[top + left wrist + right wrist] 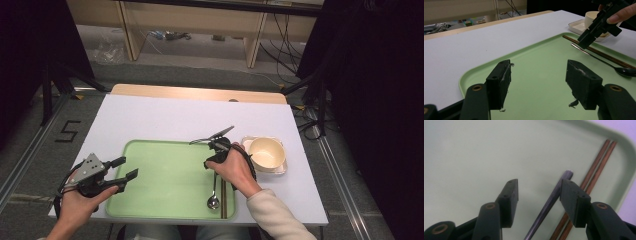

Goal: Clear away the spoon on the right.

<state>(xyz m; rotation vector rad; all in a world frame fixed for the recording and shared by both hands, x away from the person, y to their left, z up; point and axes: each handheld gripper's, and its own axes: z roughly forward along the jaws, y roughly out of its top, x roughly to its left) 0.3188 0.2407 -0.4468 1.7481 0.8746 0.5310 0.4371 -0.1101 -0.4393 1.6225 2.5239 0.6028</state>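
Spoon [549, 205] between parted right gripper [537, 191] fingers.

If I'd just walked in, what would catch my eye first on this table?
Probably the pale green tray on the white table, with a spoon and brown chopsticks lying along its right side. The right tongs stand open over the spoon's handle, and a cream bowl sits just right of the tray.
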